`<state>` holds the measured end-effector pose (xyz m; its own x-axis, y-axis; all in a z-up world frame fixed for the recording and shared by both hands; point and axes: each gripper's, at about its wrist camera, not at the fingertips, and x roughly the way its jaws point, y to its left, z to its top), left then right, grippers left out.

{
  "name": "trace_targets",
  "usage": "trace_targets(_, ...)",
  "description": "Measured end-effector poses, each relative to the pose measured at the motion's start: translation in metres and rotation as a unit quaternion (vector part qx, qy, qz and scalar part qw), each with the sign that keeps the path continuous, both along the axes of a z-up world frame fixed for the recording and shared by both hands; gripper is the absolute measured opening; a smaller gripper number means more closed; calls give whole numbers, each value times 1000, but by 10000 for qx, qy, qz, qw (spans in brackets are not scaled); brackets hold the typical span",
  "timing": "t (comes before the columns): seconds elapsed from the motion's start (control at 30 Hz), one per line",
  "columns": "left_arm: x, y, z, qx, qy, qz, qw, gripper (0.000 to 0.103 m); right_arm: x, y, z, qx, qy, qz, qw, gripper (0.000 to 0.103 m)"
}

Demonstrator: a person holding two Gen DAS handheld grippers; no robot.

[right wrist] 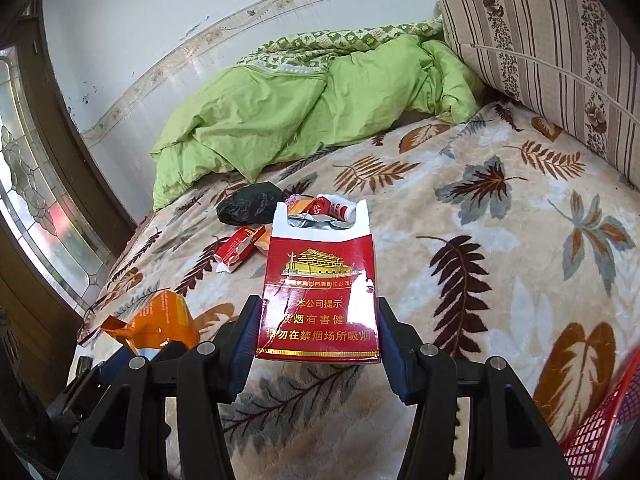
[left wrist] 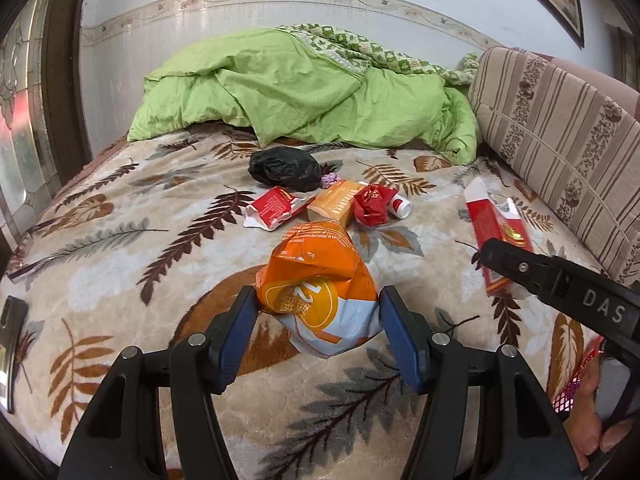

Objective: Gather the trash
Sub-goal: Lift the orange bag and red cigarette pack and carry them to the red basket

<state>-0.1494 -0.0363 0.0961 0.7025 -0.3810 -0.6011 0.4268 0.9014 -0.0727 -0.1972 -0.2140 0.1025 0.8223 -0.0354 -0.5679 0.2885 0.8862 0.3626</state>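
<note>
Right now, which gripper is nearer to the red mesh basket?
Right. The red mesh basket lies just beside the right gripper, which holds the cigarette pack. The left gripper, gripping the orange bag, is farther away.

Red basket [right wrist: 600, 436] was cut off at the right edge; cigarette pack [right wrist: 320, 292] hid the far trash; person's hand [left wrist: 596, 420] only partly in view.

Bright, even daylight, soft shadows, both views sharp, with fisheye-bent, dark-vignetted edges.
</note>
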Motion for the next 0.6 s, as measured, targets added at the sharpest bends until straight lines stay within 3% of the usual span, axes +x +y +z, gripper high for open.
trace_targets(0.3,10,0,-6,-84,214,-16,9997,62,9,3,-3,0,94,59,9999,59)
trace_targets(0.6,2,-3,-5,8,78,-85,9999,62,2,1,0,-68,11,-12,10000,59)
